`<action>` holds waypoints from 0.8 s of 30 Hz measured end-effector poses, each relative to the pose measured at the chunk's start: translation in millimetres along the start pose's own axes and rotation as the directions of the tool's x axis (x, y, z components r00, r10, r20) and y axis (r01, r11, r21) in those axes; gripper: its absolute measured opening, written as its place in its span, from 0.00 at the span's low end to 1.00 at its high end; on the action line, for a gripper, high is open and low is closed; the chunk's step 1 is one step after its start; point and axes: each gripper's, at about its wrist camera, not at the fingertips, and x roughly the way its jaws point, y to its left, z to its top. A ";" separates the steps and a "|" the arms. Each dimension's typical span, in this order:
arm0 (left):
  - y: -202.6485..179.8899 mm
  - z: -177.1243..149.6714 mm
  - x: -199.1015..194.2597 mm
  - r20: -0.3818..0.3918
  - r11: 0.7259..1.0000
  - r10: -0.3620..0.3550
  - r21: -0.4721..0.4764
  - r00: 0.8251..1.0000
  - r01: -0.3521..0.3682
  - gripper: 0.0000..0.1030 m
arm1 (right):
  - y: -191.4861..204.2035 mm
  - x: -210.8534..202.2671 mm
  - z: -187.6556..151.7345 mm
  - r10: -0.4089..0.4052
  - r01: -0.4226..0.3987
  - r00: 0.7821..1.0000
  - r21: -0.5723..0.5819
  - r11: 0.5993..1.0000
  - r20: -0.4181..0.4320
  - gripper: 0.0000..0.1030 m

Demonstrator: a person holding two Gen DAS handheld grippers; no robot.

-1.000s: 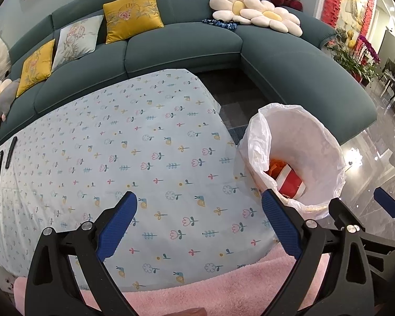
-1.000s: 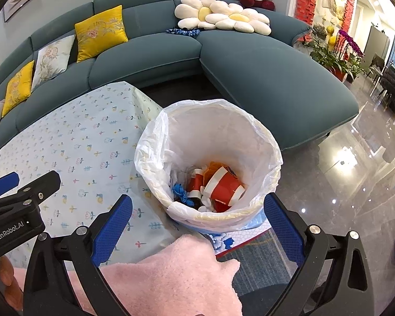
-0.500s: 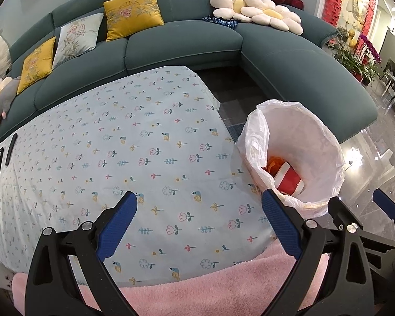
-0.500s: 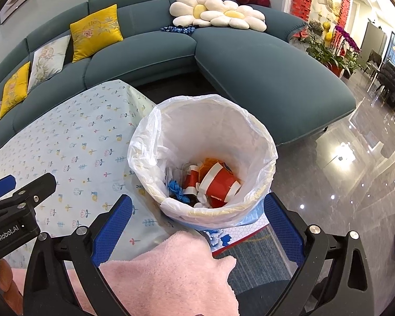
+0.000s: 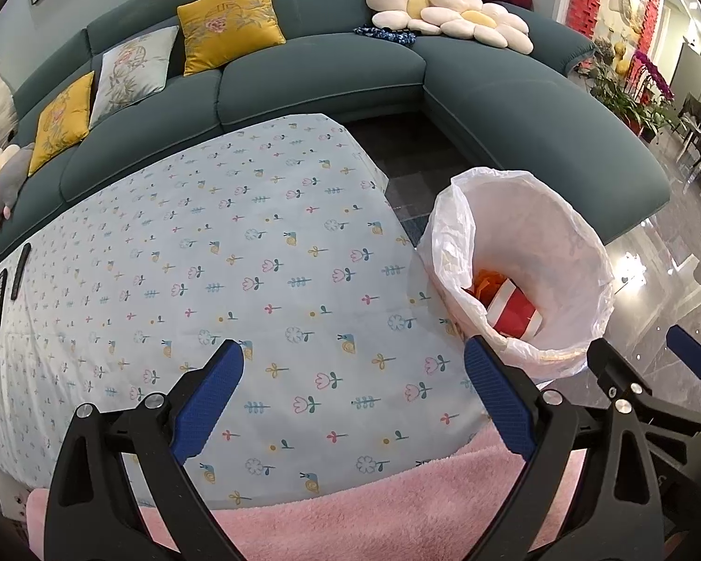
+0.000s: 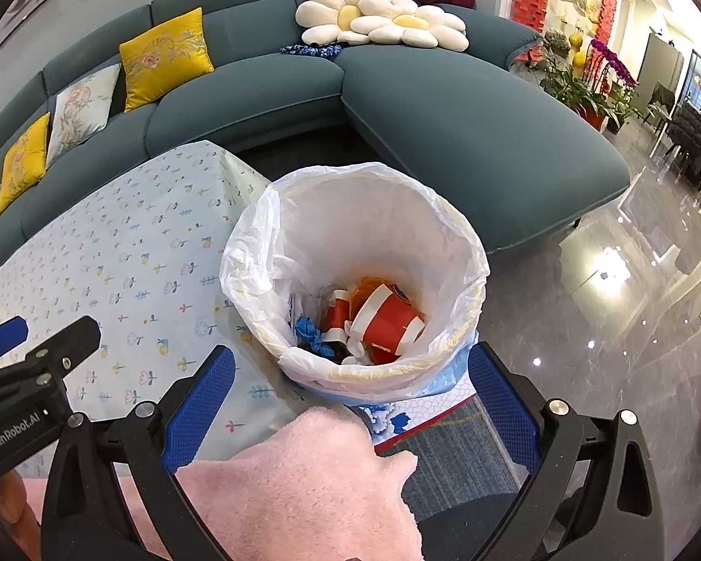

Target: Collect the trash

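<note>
A bin lined with a white plastic bag stands on the floor at the table's right end. Inside lie red-and-white paper cups, orange scraps and a blue crumpled piece. My right gripper hangs open just in front of the bin, nothing between its blue pads. My left gripper is open over the floral tablecloth, holding nothing. The right gripper's fingers show at the lower right of the left wrist view.
A teal corner sofa with yellow cushions and flower pillows wraps behind the table. Dark remotes lie at the table's left edge. Pink fuzzy fabric covers a person's lap below the grippers. Glossy floor spreads right.
Both views have drawn back and up slightly, so the table and bin sit a little farther off. Both grippers stay open and empty.
</note>
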 end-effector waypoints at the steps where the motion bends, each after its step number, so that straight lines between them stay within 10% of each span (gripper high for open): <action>1: -0.1 0.2 -0.2 0.000 1.000 0.001 0.001 1.000 -0.001 0.88 | -0.4 0.2 0.2 0.000 0.000 1.000 0.000 1.000 0.000 0.93; 24: -2.1 -1.8 0.8 -0.005 1.000 -0.004 0.011 1.000 0.004 0.88 | -6.9 0.3 0.0 -0.005 0.005 1.000 0.011 1.000 -0.003 0.93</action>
